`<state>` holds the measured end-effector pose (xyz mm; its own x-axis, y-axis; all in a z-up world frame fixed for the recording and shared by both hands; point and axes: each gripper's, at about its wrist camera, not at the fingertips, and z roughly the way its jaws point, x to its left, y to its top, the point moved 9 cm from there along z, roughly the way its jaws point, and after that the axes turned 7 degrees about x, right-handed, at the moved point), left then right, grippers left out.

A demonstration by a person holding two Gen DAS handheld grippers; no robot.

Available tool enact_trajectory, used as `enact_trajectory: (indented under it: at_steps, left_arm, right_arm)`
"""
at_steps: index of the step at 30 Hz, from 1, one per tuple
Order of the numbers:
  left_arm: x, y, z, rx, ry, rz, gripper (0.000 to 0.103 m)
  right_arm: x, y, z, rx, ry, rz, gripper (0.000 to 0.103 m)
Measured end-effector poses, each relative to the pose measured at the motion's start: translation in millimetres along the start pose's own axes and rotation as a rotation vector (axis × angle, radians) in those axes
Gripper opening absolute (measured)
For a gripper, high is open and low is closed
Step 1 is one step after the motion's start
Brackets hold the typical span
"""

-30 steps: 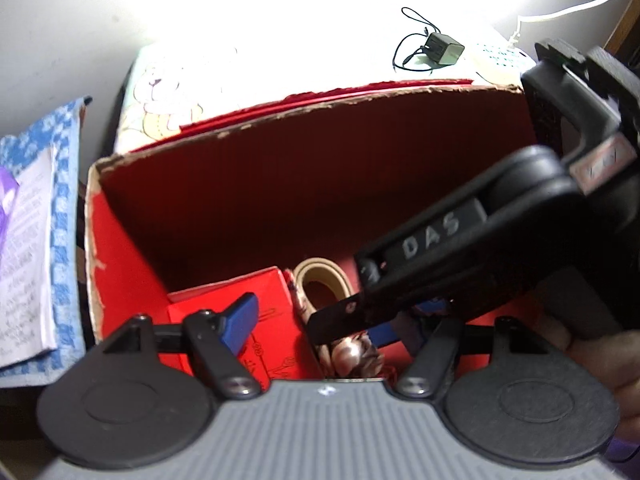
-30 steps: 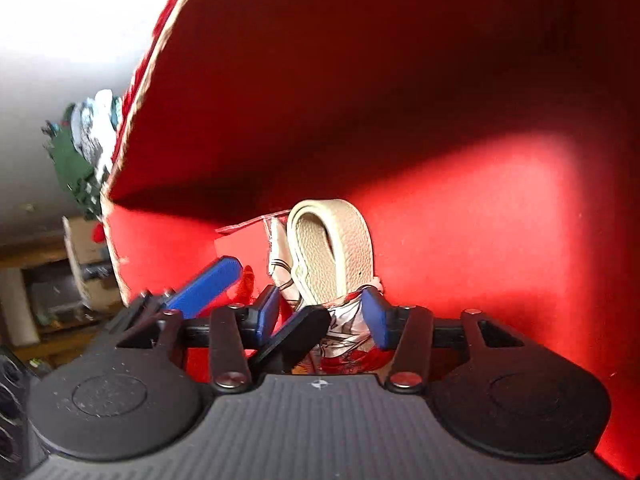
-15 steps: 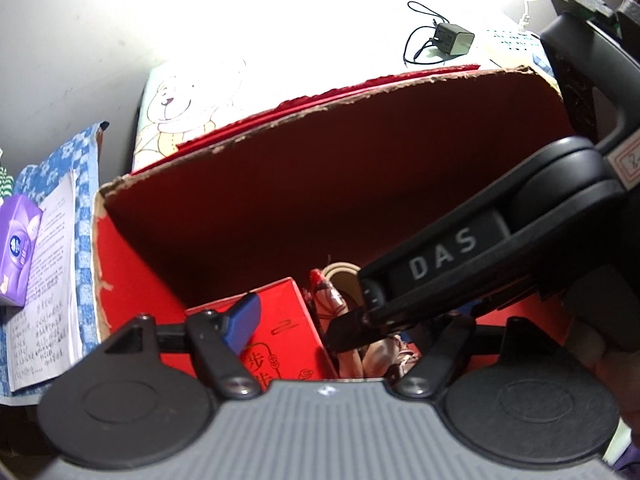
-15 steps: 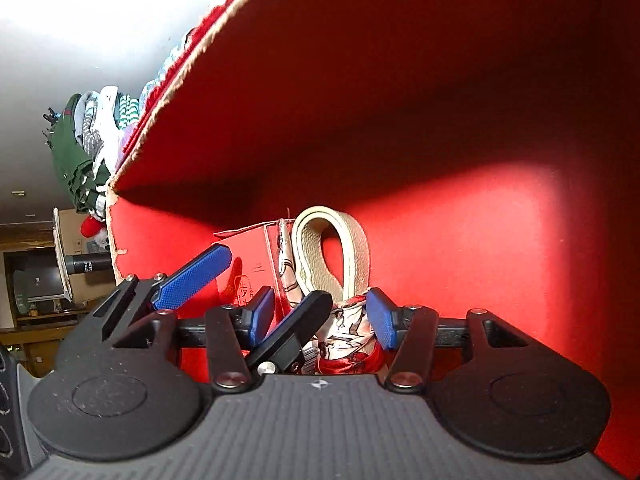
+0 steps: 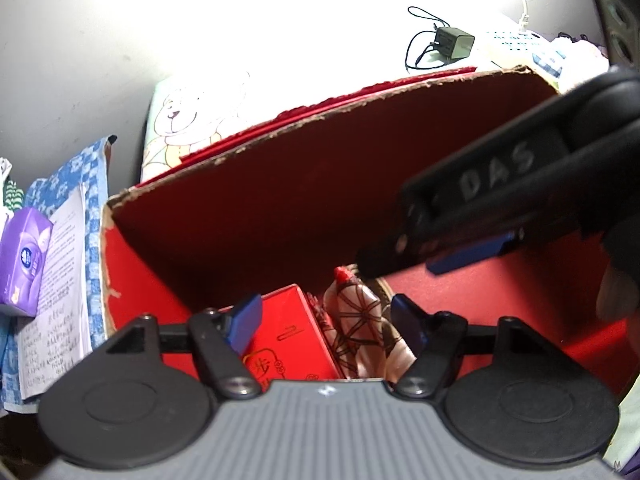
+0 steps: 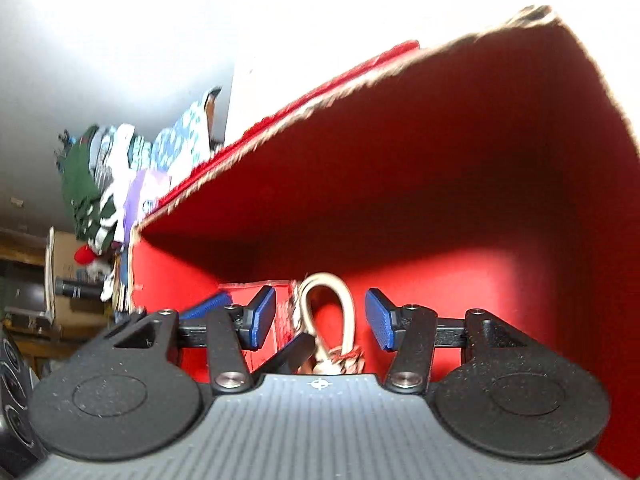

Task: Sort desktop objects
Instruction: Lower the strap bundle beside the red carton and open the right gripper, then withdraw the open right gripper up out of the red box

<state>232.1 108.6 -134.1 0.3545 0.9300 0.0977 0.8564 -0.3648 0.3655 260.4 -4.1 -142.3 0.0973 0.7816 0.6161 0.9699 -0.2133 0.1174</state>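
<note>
I see both grippers, left gripper (image 5: 326, 320) and right gripper (image 6: 320, 318), fingers apart, holding nothing, over the red box (image 5: 280, 184) at frame centre. Inside, low centre, lies a patterned bundle (image 5: 358, 312); a charger (image 5: 454, 42) sits upper right on the bright desk (image 5: 300, 20).

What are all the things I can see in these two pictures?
Box: one, red cardboard, open top, centre.
Small packet: one, red, on the box floor, left.
Patterned pouch: one, pinkish with dark lines, beside the packet.
Strap loop: one, beige, upright in the box.
Tissue pack: one, purple, far left.
Printed sheet: one, white, on blue checked cloth.
Bear picture: one, pale, behind the box.
Charger: one, black, with cord, far side.
Left gripper: one, black, blue pads, open over the box.
Right gripper: one, black, blue pads, open around the loop.
</note>
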Motion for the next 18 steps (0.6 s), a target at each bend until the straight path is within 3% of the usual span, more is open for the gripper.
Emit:
enact_trajectory:
  at_steps: [9, 14, 18]
  left_arm:
    - [5, -3, -1, 0.006, 0.039, -0.013, 0.071]
    - [7, -4, 0, 0.017, 0.066, -0.030, 0.070]
    - [9, -3, -2, 0.010, 0.100, -0.041, 0.069]
  right_arm:
    - [-8, 0, -21, -0.121, -0.075, -0.067, 0.051]
    - [-6, -2, -29, -0.166, -0.173, -0.160, 0.050]
    - [-4, -8, -33, -0.178, -0.173, -0.204, 0.049]
